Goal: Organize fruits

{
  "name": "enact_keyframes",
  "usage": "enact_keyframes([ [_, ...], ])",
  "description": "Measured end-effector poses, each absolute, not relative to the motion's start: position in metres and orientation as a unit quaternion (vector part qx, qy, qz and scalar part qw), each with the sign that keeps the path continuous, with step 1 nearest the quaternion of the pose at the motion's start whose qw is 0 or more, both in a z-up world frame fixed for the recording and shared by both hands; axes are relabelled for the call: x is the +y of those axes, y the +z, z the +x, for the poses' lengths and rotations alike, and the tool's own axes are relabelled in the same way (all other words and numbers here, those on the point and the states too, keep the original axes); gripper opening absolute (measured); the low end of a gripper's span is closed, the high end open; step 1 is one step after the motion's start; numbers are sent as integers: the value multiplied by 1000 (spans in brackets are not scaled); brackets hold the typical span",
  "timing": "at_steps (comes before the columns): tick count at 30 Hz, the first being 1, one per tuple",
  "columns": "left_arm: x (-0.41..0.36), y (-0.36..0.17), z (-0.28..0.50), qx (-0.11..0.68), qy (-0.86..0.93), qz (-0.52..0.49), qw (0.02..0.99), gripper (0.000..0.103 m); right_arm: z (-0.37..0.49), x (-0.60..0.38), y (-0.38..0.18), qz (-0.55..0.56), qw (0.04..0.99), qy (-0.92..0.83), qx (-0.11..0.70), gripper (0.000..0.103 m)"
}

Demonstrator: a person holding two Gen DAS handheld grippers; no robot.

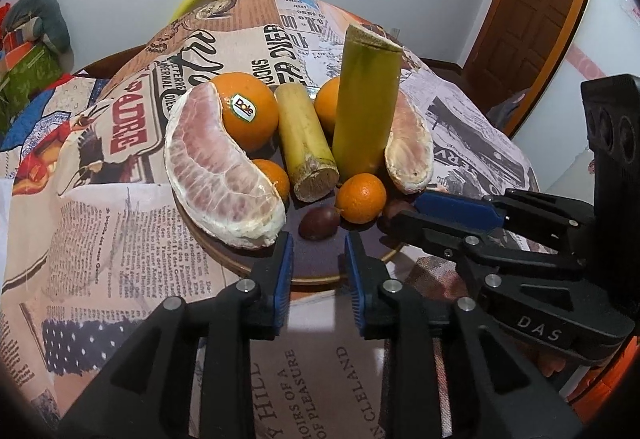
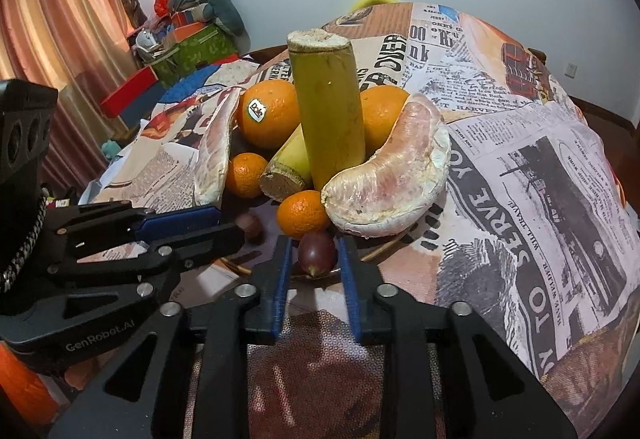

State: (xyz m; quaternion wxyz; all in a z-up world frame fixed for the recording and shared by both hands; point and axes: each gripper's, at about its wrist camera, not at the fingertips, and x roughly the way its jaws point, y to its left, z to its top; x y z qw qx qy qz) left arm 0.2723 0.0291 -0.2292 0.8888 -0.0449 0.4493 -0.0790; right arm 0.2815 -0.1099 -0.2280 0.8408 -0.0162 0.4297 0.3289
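The fruits already lie together on the round dark plate with a gold rim at the bench's near edge, so little seems left; the left gripper and right gripper have jaws slightly apart, the right's flanking, perhaps touching, a small purple passion fruit.

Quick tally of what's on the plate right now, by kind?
Large oranges: 2
Small mandarins: 2
Peeled pomelo wedges: 2
Sugarcane pieces: 2
Small dark purple fruits: 2
Total: 10
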Motion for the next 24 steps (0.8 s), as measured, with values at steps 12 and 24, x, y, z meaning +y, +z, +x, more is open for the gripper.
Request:
enact_keyframes([
  [12,36,-174,233,386,-53,-40,920,29,260,-129,-182,-16,869,320,377,27],
  [24,32,-47,136,208,-14,-17,978,29,185,-160,-71,5,926,302,226,27],
])
